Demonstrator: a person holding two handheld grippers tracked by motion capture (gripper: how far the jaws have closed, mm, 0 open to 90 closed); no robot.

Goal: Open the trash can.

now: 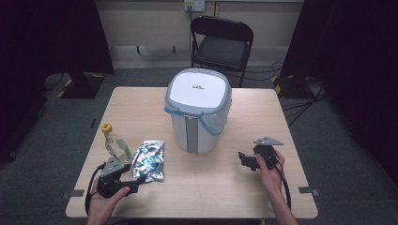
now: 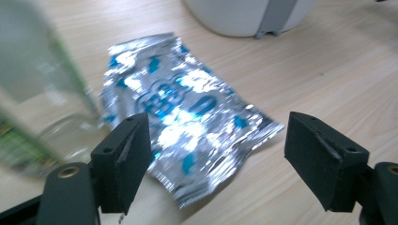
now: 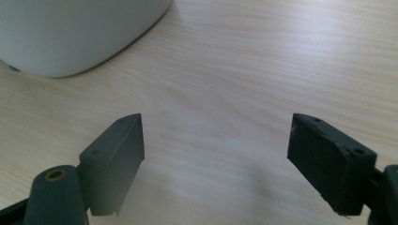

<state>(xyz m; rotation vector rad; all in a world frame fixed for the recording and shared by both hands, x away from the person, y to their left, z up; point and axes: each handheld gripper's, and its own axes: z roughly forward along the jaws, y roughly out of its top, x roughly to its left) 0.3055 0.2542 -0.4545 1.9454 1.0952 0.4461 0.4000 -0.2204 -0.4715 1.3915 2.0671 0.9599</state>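
On the wooden surface [image 1: 202, 187] a crumpled silver foil packet [image 1: 149, 161] with blue print lies flat at the near left, just right of a clear bottle [image 1: 115, 143] with a yellow cap that lies tipped beside it. The left gripper [image 1: 136, 180] is held low at the near left edge, pointing rightward toward the packet's near end. In the left gripper view its jaws stand wide apart with the foil packet [image 2: 187, 112] lying on the surface between and beyond them, neither pad pressing on it; the bottle [image 2: 37, 93] is a blur at the left of that view. A white bin [image 1: 198, 110] with a grey lid and a blue liner sits in the middle of the surface, farther off. The right gripper [image 1: 243, 160] hangs at the near right, aimed left toward the bin's base, well apart from the packet. Its jaws are also spread wide and hold nothing, with bare wood between them and the bin's [image 3: 70, 33] rounded wall at the far left of the right gripper view.
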